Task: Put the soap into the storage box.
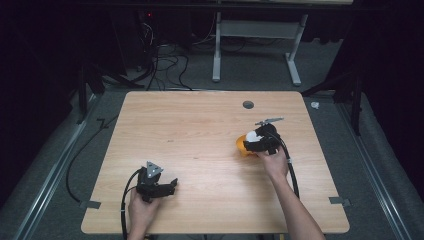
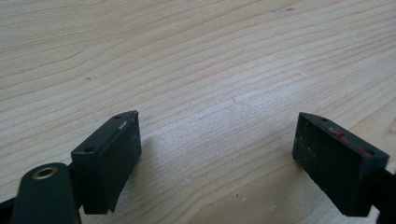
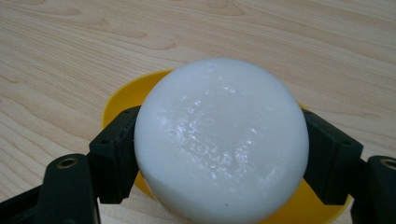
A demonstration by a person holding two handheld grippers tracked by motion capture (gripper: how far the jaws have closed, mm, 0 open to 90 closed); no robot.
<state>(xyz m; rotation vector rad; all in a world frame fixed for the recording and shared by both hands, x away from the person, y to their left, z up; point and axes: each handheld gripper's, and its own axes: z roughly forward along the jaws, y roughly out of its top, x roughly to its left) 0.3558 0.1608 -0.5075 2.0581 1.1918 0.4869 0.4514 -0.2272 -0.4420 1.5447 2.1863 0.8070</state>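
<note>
At the left of the high view, the left gripper (image 1: 172,186) is held low over the near part of the wooden table (image 1: 200,130), its body partly covered by the grey plate and the left hand (image 1: 142,212). In the left gripper view its jaws are spread wide, with bare wood between them; the outer jaw is cut off by the frame edge. Further right, the right gripper (image 1: 248,140) is closed on a white round block (image 3: 222,140), held over a yellow bowl (image 3: 126,95). The bowl is largely hidden behind the block, and whether the two touch cannot be told. No writing can be read anywhere.
</note>
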